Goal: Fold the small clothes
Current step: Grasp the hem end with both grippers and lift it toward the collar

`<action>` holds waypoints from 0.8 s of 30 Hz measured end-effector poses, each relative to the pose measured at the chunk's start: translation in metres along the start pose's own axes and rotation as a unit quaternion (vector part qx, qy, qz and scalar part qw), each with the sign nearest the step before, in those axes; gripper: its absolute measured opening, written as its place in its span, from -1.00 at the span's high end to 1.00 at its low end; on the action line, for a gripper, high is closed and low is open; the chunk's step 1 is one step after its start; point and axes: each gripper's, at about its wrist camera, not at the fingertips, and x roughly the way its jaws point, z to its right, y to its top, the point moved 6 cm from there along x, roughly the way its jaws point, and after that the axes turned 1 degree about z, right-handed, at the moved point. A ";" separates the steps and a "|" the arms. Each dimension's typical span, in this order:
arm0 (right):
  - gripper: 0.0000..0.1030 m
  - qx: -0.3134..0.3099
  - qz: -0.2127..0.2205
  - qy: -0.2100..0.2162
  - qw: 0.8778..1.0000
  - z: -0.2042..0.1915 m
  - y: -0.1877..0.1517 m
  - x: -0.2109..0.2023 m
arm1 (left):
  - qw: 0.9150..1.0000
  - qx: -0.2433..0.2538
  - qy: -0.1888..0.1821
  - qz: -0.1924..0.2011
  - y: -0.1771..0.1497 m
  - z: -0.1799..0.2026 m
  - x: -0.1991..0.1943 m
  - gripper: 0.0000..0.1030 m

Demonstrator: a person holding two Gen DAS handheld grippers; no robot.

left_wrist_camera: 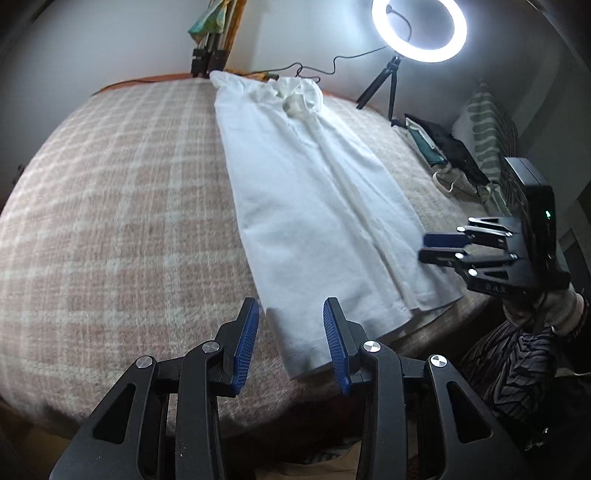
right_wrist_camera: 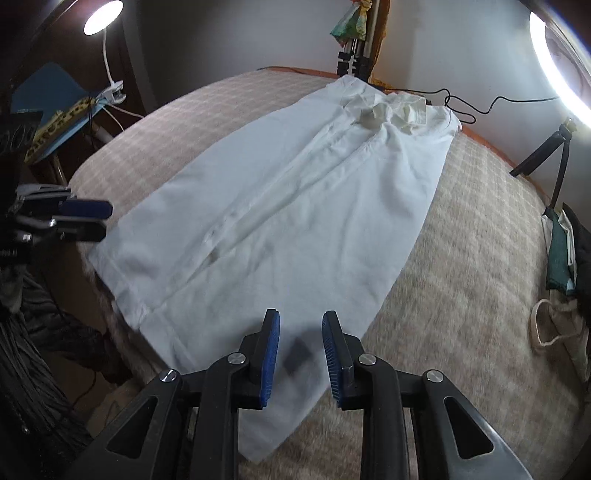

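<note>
Left gripper (left_wrist_camera: 290, 310) hangs over the near hem with fingers apart, nothing between them. Right gripper (right_wrist_camera: 300, 323) sits above the near edge too, fingers parted and empty. One white shirt (right_wrist_camera: 280, 206), sides folded in lengthwise, lies flat along the checked bed (left_wrist_camera: 110, 221), collar at the far end. One ring light (left_wrist_camera: 419, 29) glows far right.

Open plaid blanket (left_wrist_camera: 110, 221) left of the shirt (left_wrist_camera: 314, 206); bags (left_wrist_camera: 454, 162) and tripod (left_wrist_camera: 384, 92) crowding the right.
</note>
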 end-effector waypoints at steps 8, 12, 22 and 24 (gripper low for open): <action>0.27 0.090 0.020 0.058 0.994 0.022 -0.026 -0.032 | 1.000 -0.019 -0.013 -0.006 -0.014 -0.003 0.002 0.25; 0.05 0.169 0.027 0.116 0.978 0.041 -0.032 -0.033 | 0.998 -0.051 -0.039 -0.015 -0.017 -0.009 0.006 0.25; 0.05 0.259 0.019 0.239 0.936 0.050 -0.051 -0.013 | 0.992 -0.090 -0.091 -0.018 -0.019 -0.014 0.005 0.30; 0.05 0.262 0.021 0.246 0.933 0.048 -0.052 -0.014 | 0.990 -0.093 -0.101 -0.022 -0.021 -0.011 0.006 0.30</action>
